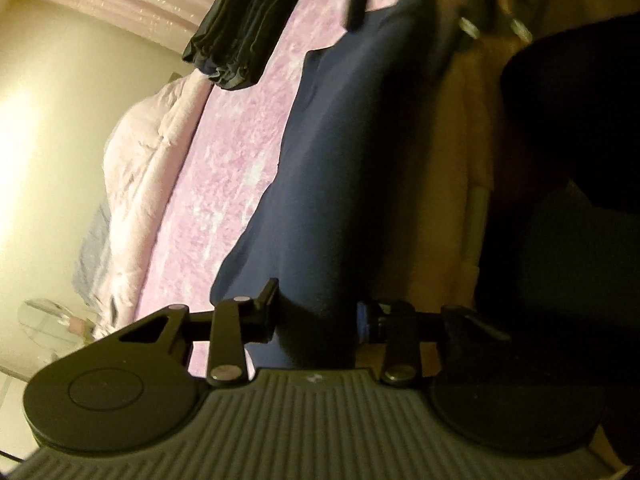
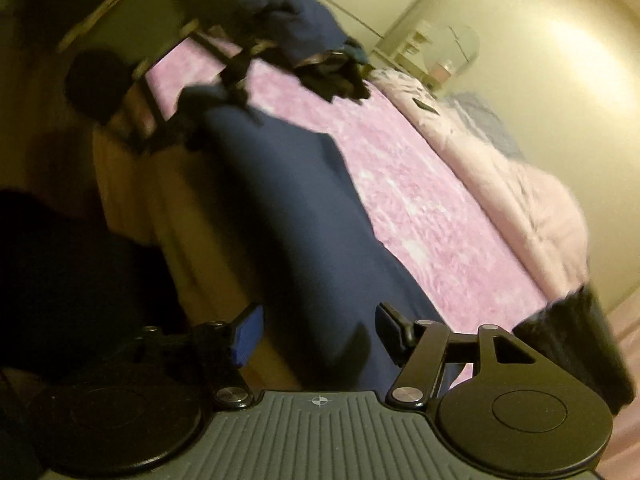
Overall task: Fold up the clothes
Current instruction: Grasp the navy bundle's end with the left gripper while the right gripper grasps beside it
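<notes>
A navy blue garment (image 1: 344, 152) lies stretched in a long band on the pink bed cover (image 1: 240, 152). My left gripper (image 1: 318, 316) has its jaws wide apart with the near end of the garment between them. In the right wrist view the same garment (image 2: 288, 216) runs from my right gripper (image 2: 318, 336), whose jaws are also wide apart around the cloth's near end, up to the other gripper (image 2: 216, 100) at the far end. A heap of dark blue clothes (image 2: 296, 20) lies behind it.
A stack of folded dark clothes (image 1: 244, 28) sits on the bed's far part; it also shows in the right wrist view (image 2: 576, 344). A bunched pale pink duvet (image 1: 148, 168) lies along the wall side. A small table with a glass dome (image 2: 448, 52) stands by the bed. The person's dark-clothed body (image 1: 568, 208) is at the bed's edge.
</notes>
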`<control>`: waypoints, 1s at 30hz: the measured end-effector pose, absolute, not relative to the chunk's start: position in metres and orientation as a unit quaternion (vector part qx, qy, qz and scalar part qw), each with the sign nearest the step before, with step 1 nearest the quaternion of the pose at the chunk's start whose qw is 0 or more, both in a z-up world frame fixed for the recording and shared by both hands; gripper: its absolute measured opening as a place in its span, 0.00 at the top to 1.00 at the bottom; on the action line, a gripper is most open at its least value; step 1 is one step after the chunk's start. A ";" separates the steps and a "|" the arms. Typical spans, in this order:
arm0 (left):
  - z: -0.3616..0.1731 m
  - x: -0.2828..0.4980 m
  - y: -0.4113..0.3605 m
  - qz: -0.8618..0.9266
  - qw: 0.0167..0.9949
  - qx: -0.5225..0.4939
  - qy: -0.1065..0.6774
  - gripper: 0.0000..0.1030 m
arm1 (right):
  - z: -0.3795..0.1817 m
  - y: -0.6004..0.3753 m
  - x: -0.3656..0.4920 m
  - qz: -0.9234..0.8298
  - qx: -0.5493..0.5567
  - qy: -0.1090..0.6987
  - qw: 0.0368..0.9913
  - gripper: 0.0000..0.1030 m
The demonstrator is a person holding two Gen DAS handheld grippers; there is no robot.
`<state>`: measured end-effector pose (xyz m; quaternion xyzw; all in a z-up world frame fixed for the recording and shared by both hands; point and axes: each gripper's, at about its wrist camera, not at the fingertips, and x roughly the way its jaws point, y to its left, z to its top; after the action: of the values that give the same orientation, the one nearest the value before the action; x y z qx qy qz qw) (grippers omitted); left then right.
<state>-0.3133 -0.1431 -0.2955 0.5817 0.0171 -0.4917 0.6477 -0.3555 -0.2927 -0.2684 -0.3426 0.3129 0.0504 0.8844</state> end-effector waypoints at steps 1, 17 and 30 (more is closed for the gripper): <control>-0.292 -0.311 -0.143 -0.496 0.652 0.573 0.026 0.69 | -0.275 -0.289 -0.354 0.047 -0.360 0.310 0.878 0.40; -0.301 -0.309 -0.147 -0.477 0.649 0.593 0.001 0.50 | -0.305 -0.300 -0.342 0.007 -0.453 0.319 0.833 0.78; -0.317 -0.316 -0.153 -0.461 0.618 0.636 -0.017 0.69 | -0.303 -0.293 -0.340 0.001 -0.452 0.329 0.829 0.78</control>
<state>-0.3162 -0.1525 -0.3172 0.6365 -0.0170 -0.4609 0.6182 -0.3400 -0.2930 -0.3030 -0.4521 0.3285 0.0010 0.8293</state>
